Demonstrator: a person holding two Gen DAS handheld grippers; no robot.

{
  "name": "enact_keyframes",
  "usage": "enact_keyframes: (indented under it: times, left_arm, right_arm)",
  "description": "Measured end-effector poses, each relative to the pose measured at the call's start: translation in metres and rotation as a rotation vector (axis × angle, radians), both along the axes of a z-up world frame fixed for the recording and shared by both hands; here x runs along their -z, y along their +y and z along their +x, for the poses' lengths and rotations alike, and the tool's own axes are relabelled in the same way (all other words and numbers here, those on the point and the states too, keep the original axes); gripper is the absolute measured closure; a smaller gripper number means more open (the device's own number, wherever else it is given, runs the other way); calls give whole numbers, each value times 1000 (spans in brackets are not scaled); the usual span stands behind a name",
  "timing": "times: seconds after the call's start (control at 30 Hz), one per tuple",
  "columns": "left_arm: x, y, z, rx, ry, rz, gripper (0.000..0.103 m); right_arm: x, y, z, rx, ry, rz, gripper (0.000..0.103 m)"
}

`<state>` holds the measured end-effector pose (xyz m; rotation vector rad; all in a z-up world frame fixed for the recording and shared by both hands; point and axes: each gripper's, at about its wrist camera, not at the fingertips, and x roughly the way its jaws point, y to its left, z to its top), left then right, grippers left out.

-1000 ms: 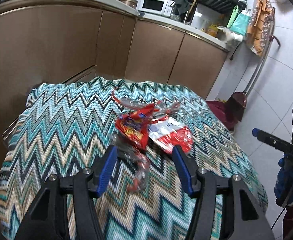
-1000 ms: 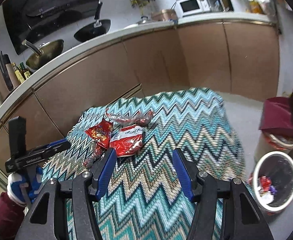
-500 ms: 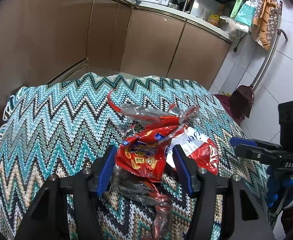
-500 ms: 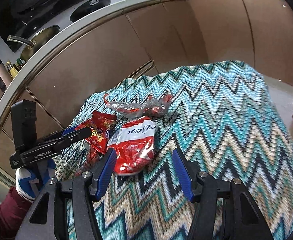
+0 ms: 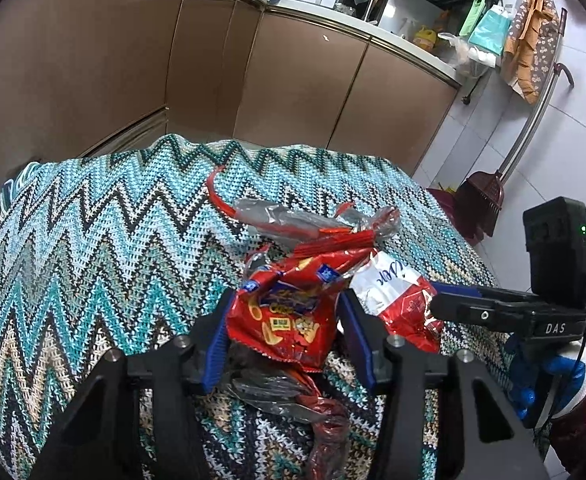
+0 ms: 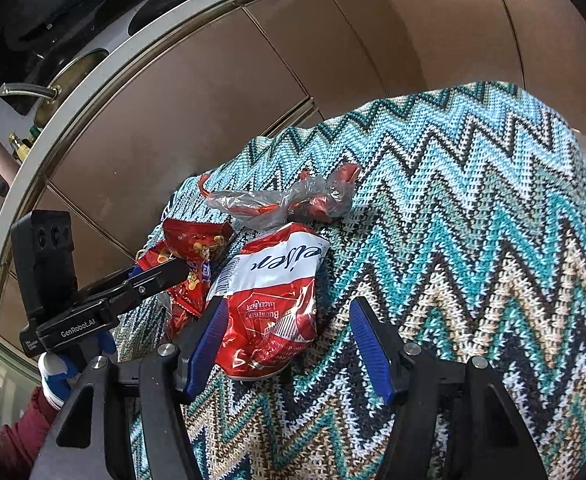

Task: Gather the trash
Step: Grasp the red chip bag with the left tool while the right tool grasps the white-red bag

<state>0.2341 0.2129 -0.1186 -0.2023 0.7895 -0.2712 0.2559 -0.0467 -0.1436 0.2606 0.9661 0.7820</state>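
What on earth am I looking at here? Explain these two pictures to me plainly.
No robot: a person holds a two-finger hand-held gripper in each hand, each with a camera looking along its blue fingers.

Left camera's picture: the left hand-held gripper is closing around a red snack bag; the pads sit at its sides, but a firm grip isn't clear. The other tool shows at right.

Right camera's picture: the right hand-held gripper, jaws opening, straddles a red and white wrapper; only its left pad is against it.

Both lie on a zigzag knitted cloth, with a crumpled clear wrapper beyond. Nothing is lifted yet.
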Motion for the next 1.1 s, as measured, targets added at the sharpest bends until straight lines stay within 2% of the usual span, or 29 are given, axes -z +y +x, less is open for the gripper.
enact_keyframes:
  times: [0.33,0.43,0.5,0.6,0.83,1.1]
  left_arm:
    - [5,5,-3,-5,3,-15,75]
    - [7,7,-5,-8,3,-16,79]
    - [8,8,-7,-9,3,-19,84]
    - [6,8,-10,-12,-6,-19,87]
    - [-10,14,-19,-29,-37,-39,90]
    - [-45,22,-47,-61,-84,-75,91]
  right_arm:
    - [12,4,14,-33,76,90,43]
    - [13,5,15,-53,94,112,53]
    - [15,8,14,-66,101,115,67]
    - [13,8,11,-75,93,129,79]
    - [-3,-6,-8,-45,35,132,82]
    - [-34,-37,-41,10,-20,150,82]
